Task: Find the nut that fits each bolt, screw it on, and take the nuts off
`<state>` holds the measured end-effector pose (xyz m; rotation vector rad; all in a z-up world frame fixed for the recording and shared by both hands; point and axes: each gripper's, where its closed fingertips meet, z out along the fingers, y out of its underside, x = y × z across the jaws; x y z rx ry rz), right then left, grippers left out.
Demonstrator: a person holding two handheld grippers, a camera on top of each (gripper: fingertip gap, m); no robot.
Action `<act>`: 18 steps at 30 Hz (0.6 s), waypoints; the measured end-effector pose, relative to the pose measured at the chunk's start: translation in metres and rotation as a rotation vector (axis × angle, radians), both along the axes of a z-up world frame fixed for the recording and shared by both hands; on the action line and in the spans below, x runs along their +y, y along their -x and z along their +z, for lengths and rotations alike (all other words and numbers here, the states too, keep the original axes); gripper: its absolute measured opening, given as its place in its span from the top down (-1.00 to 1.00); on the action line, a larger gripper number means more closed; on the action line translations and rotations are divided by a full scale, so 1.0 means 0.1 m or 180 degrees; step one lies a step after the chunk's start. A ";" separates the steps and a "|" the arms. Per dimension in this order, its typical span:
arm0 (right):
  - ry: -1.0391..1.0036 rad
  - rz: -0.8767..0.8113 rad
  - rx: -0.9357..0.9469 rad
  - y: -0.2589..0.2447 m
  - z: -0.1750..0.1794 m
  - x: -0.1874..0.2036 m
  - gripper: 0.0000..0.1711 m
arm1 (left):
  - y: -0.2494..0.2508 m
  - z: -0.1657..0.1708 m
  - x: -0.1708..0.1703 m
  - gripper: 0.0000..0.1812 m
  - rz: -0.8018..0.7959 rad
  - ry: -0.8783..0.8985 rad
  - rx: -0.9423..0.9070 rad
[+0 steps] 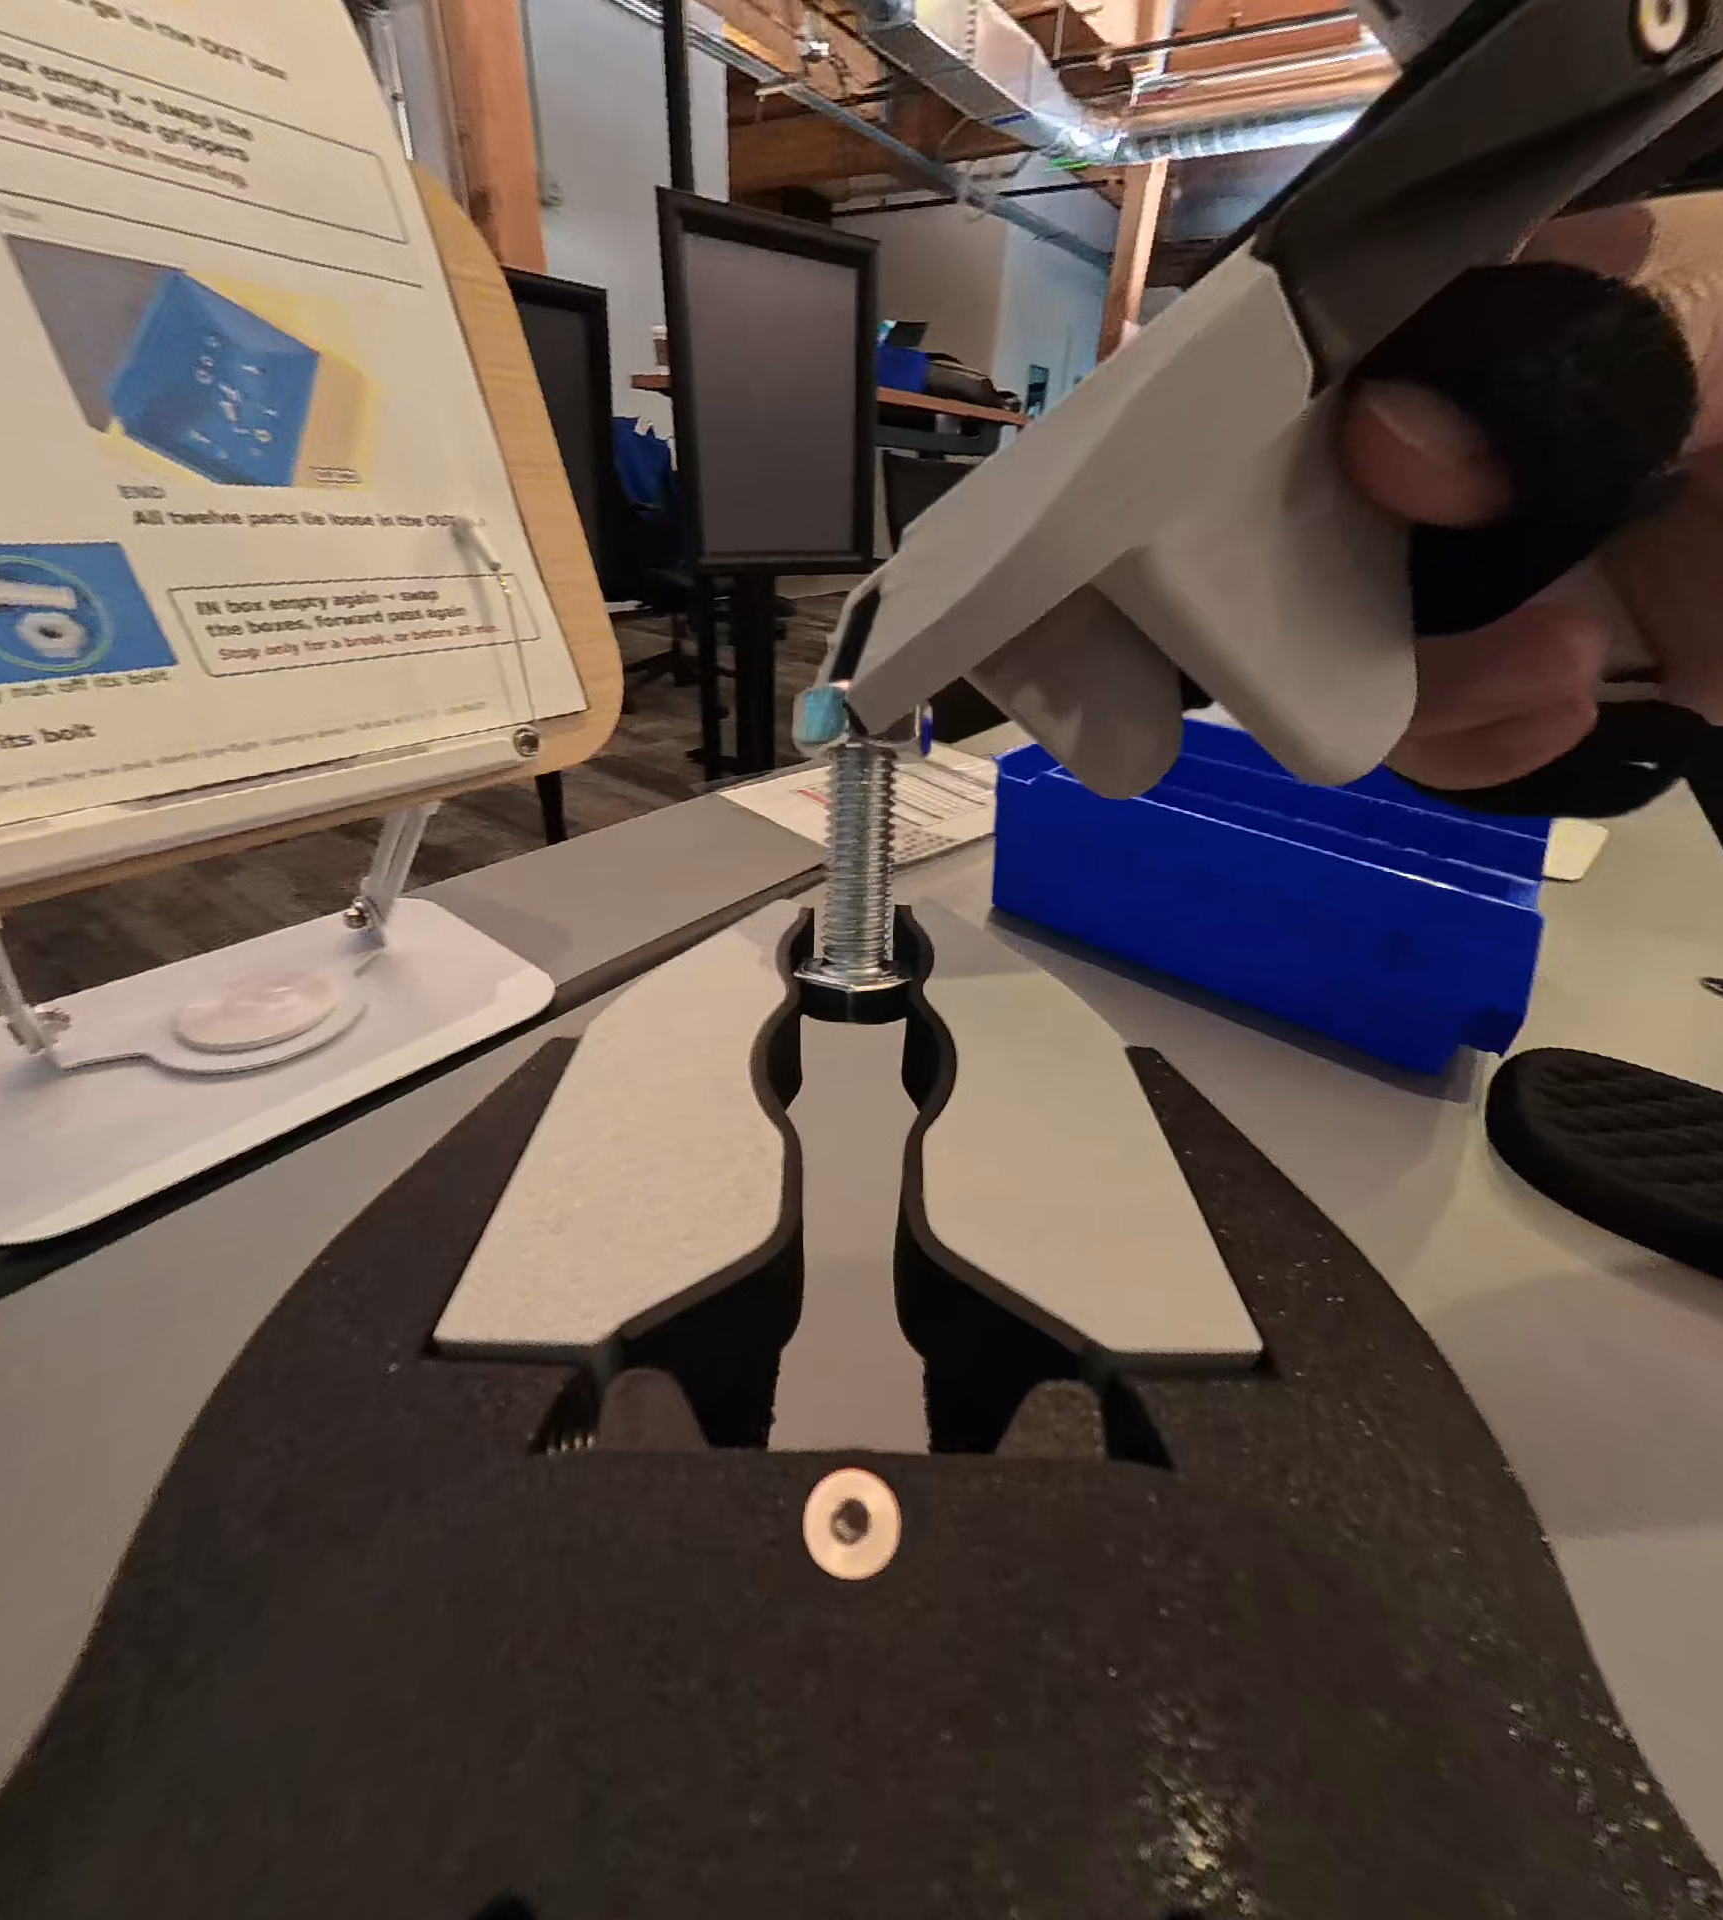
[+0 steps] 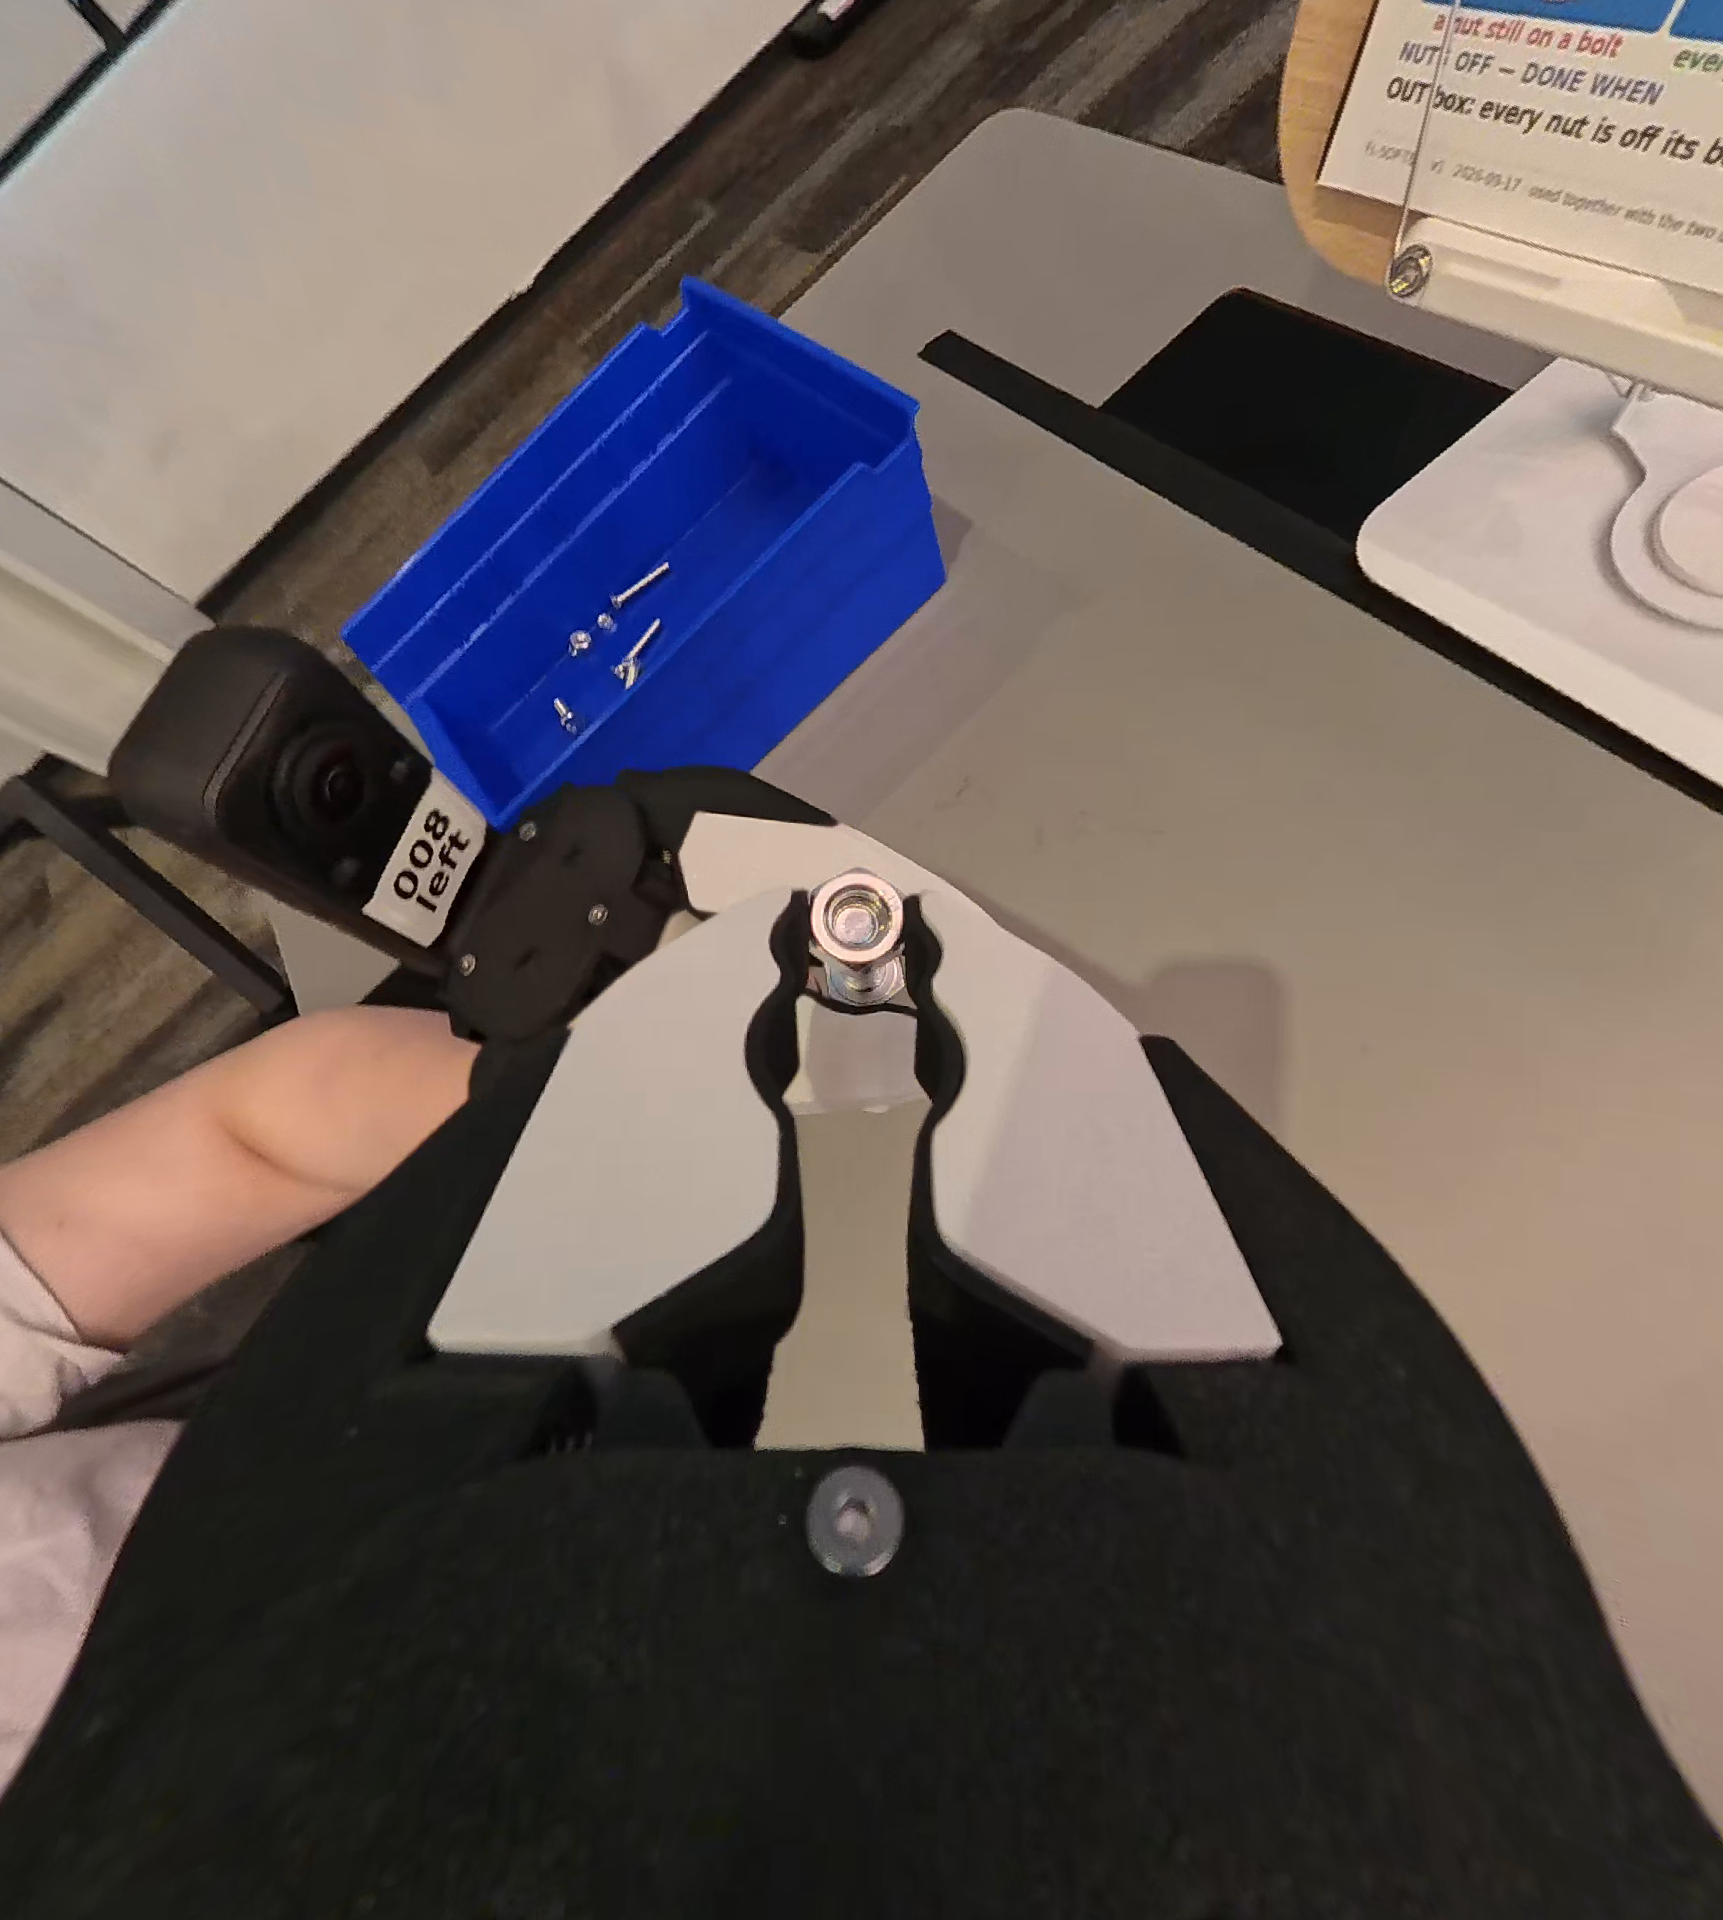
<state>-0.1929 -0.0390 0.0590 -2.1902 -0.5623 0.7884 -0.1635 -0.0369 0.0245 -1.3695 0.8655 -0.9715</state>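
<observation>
A silver bolt [image 1: 859, 852] stands upright between my two grippers, its thread bare. My left gripper [image 1: 852, 961] is shut on a hex nut [image 1: 849, 982] at the lower end of the thread. My right gripper [image 1: 862, 717] comes down from the upper right and is shut on the bolt head. In the right wrist view I look down on the bolt head [image 2: 855, 923] held in my right gripper [image 2: 855, 914], with the nut [image 2: 867, 982] just below it. The left gripper's black body and camera [image 2: 317, 790] lie to the left.
A blue bin [image 2: 878, 520] holding several small bolts and nuts [image 2: 628, 634] stands on the grey table [image 2: 1252, 831], beyond the grippers [image 1: 1252, 904]. An instruction board on a white stand [image 1: 213, 1039] is at the left. A black pad [image 1: 1667, 1153] lies at the right. A person's hand [image 1: 1563, 520] holds the right gripper.
</observation>
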 end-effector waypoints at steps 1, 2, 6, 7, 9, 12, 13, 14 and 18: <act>0.0017 -0.0038 0.0045 0.01 0.00 0.01 0.80 | 0.01 0.00 0.01 0.85 0.0035 0.0004 0.0002; 0.0041 -0.0063 0.0073 0.01 0.00 0.02 0.80 | 0.02 0.00 0.03 0.85 0.0058 0.0011 0.0003; 0.0084 -0.0049 0.0057 0.04 0.01 0.04 0.80 | 0.04 0.01 0.04 0.85 0.0069 0.0017 -0.0025; 0.0058 -0.0032 0.0023 0.04 0.01 0.04 0.80 | 0.04 0.02 0.05 0.85 0.0066 0.0020 -0.0035; 0.0016 -0.0007 -0.0041 0.05 0.03 0.04 0.80 | 0.04 0.03 0.04 0.85 0.0066 0.0008 -0.0041; -0.0044 0.0029 -0.0112 0.06 0.04 0.04 0.80 | 0.06 0.05 0.05 0.85 0.0072 0.0000 -0.0057; -0.0057 0.0038 -0.0119 0.06 0.05 0.04 0.80 | 0.06 0.06 0.05 0.85 0.0076 -0.0013 -0.0057; -0.0071 0.0051 -0.0120 0.07 0.06 0.04 0.80 | 0.07 0.07 0.05 0.85 0.0080 -0.0026 -0.0059; -0.0101 0.0088 -0.0144 0.08 0.07 0.03 0.80 | 0.08 0.10 0.04 0.85 0.0072 -0.0019 -0.0091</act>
